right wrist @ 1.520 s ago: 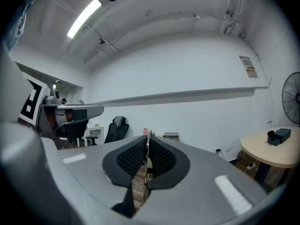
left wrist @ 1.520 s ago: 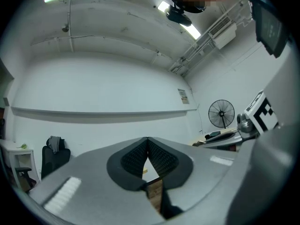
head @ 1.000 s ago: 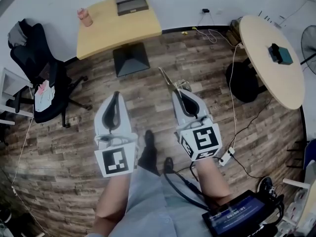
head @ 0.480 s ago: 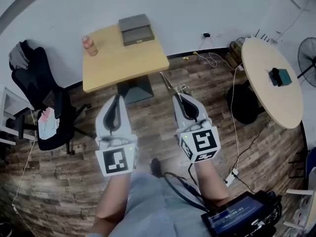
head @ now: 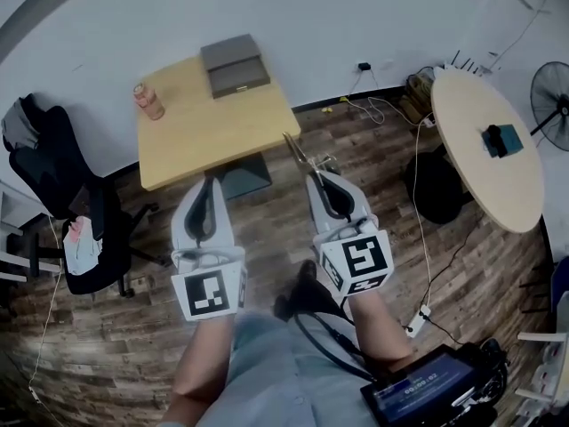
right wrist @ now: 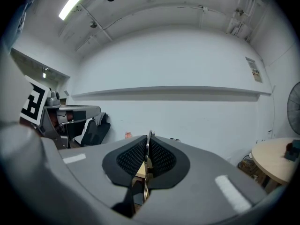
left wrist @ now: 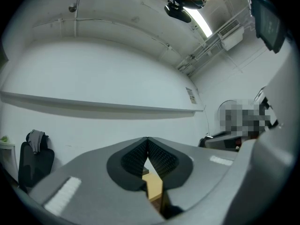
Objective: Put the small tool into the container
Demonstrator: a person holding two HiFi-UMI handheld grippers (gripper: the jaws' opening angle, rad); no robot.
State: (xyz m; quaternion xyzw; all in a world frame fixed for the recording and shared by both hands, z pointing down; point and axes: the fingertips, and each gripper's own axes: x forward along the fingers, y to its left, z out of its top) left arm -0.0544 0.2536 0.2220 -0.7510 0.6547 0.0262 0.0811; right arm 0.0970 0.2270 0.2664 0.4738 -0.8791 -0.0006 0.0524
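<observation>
Carrying step, by the look of it. Right gripper [head: 316, 176] pinching a slim metal tool [head: 296, 151], tip jutting toward the wooden table [head: 191, 132]. Left gripper [head: 209, 176] pressed shut, empty. Grey container [head: 236, 64] on the table's far side, well apart. Next, probably: drawing close, lowering the tool inside.

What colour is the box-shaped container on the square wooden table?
Grey. The flat rectangular grey box shows best in the head view.

A black office chair [head: 53, 181] and round table [head: 471, 136] stand on wood-plank floor [head: 107, 345].
</observation>
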